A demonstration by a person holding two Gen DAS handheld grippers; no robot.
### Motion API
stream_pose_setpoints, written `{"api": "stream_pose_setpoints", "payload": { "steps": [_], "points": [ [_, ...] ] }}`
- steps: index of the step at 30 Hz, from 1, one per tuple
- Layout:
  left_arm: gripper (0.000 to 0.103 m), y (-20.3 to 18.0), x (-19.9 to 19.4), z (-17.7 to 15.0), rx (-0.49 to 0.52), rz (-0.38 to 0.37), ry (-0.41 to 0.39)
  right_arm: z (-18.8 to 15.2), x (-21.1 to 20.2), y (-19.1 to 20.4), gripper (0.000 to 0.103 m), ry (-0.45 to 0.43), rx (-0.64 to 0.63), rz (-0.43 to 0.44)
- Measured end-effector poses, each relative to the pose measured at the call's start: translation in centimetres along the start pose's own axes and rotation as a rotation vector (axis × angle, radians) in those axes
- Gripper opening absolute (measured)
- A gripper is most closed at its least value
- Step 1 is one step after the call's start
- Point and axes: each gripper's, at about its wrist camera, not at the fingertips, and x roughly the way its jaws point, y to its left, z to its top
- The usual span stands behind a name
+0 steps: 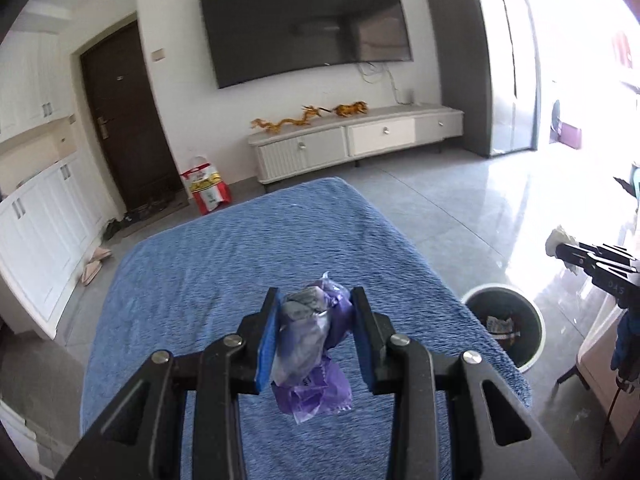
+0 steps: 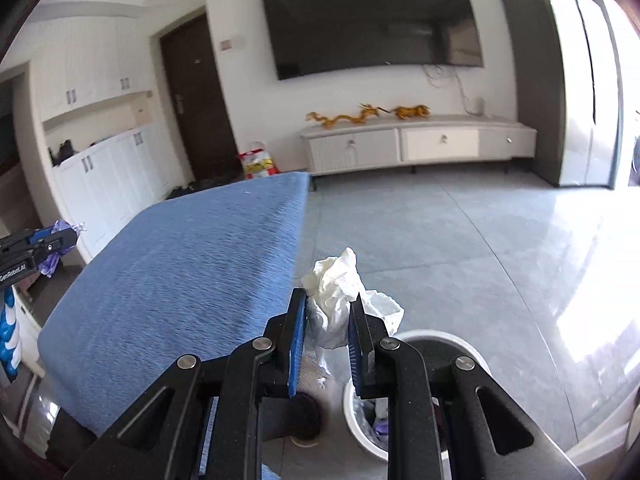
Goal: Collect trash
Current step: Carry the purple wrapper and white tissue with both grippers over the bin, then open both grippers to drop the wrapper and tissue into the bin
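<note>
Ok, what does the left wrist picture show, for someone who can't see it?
The left gripper squeezes a crumpled purple wrapper above a blue cloth-covered table. To the right, a white-rimmed bin stands on the floor, and the right gripper holds a white tissue. A wall TV hangs behind.

"GenRobot.AI" on left claw (image 2: 60, 240)

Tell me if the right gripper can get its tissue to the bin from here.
Probably yes. The right gripper, shut on the white tissue, hangs just short of the open trash bin, with nothing between them.
</note>
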Motion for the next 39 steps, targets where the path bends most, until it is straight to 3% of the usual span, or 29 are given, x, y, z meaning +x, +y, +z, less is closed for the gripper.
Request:
{"api": "stream_pose_setpoints", "payload": {
  "steps": [9,17,25,29,33,39],
  "points": [
    [0.032,-4.9,5.0,2.4,0.063,-0.117,0.073,-1.8,2.6,-4.2,0.02,0.075,0.086,-0.051],
    [0.034,-12.9,10.6,4.2,0.147,-0.349,0.176,-3.7,5.1,-8.0,0.022,0.151,0.148,-0.092],
    [0.034,-21.6,16.3,4.2,0.211,-0.504,0.285,-6.3,7.5,-11.3,0.024,0.235,0.23,-0.107],
    [0.037,-24.1,17.9,3.8,0.225,-0.551,0.308,-7.0,8.3,-12.2,0.029,0.252,0.261,-0.119],
    [0.054,-25.3,18.2,3.8,0.214,-0.581,0.31,-7.3,8.5,-12.7,0.04,0.259,0.281,-0.135],
    [0.054,-25.2,17.8,4.3,0.196,-0.579,0.295,-7.6,7.9,-12.7,0.042,0.265,0.294,-0.158]
  ]
}}
